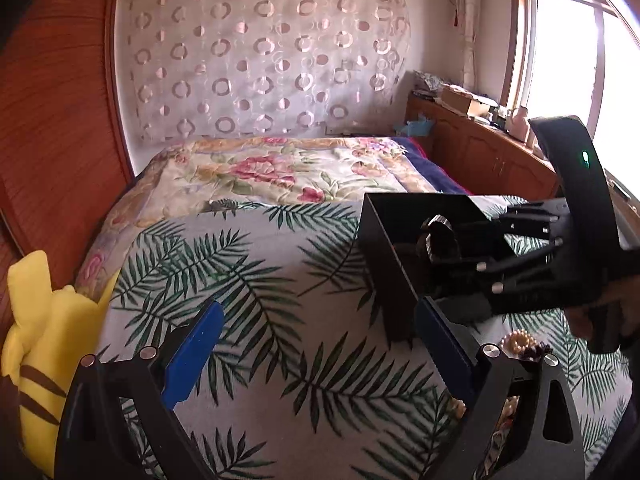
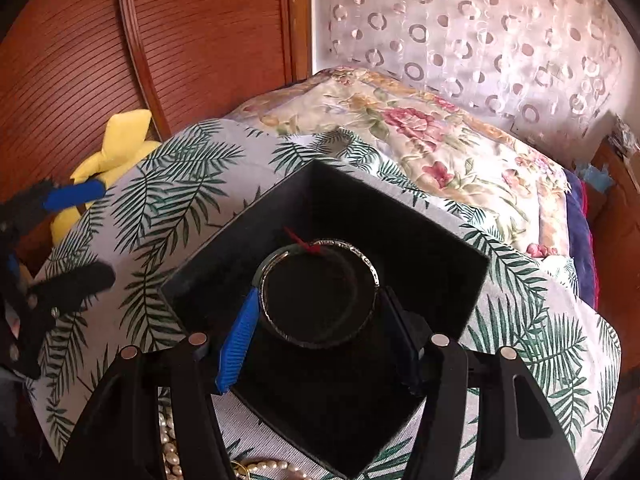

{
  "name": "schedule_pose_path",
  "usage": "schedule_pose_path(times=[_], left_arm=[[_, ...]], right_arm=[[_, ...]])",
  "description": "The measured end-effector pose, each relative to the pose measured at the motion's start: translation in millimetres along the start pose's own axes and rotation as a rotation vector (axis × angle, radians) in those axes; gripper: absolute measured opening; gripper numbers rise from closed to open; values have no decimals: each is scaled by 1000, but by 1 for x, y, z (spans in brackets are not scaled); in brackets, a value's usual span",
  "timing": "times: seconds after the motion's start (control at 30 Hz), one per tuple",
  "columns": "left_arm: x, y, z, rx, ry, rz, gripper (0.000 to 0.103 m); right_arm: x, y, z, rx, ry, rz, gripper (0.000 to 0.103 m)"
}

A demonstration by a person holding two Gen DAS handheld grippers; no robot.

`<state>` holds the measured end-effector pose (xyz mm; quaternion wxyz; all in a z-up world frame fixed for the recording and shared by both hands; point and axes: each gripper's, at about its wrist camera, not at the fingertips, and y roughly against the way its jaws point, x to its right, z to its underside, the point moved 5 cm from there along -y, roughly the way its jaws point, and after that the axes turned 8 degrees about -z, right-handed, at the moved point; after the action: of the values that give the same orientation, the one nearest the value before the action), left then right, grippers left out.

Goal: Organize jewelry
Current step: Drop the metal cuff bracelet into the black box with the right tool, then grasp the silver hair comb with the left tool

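my right gripper (image 2: 320, 340) has its blue pads (image 2: 238, 344) clamped on a pair of bangles (image 2: 318, 294), one pad on each side of the rings, held over the open black box (image 2: 440, 248) that sits on the palm-leaf bedspread (image 2: 160, 208). the bangles are round, so there is no long axis to speak of; their open faces point up toward my camera and they lie nearly flat, one ring offset slightly behind the other. they look silvery with a patterned rim, and a short red thread (image 2: 302, 240) pokes out from the far edge. the inside of the box is dark and i cannot tell whether the bangles touch its floor. my left gripper (image 1: 316, 356) has its fingers spread wide apart with nothing between them, only bedspread below, just left of the box. a heap of pearl strands (image 2: 170, 446) lies on the cover near my right gripper's base, and a yellow plush toy (image 1: 36, 344) sits at the bed's left edge.
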<state>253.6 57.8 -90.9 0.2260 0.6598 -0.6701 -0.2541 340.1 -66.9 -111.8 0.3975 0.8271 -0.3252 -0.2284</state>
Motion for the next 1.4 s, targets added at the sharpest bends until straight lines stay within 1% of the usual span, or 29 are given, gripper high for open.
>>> schedule_pose_path(times=[0.07,0.2,0.33,0.47,0.7,0.83,0.9,1.0,1.17,1.23,1.3,1.4], left_arm=[[0,1,4,-3,-1,2,93],[3,5,10,-8,5,13,93],[11,13,21,-22,-6,33,93],[24,21,38,-45,-26,57,93],[48,39,72,-89,-39,113,93],[62,47,86,-115,-56,135,93],[69,50,90,-126,-74,141,93],[79,49,93,-138,-92,147,93],[92,44,92,-154,-120,151,93],[96,43,92,-157,-127,162,88],[98,40,93,-167,-135,171,78],[102,36,95,-181,-156,163,73]], right_arm=[[-1,1,0,2,-4,-8,65],[0,9,0,16,-4,-7,65],[-4,40,10,82,0,-20,65],[-12,79,40,152,-10,-41,65],[-27,113,105,186,-34,-23,65],[-35,119,137,184,-48,-24,65],[-37,120,149,180,-62,-16,72],[-40,117,167,167,-74,-2,75],[-46,111,184,159,-85,15,80],[-49,110,187,161,-89,18,80],[-51,109,191,162,-88,18,80],[-53,107,192,165,-80,29,80]])
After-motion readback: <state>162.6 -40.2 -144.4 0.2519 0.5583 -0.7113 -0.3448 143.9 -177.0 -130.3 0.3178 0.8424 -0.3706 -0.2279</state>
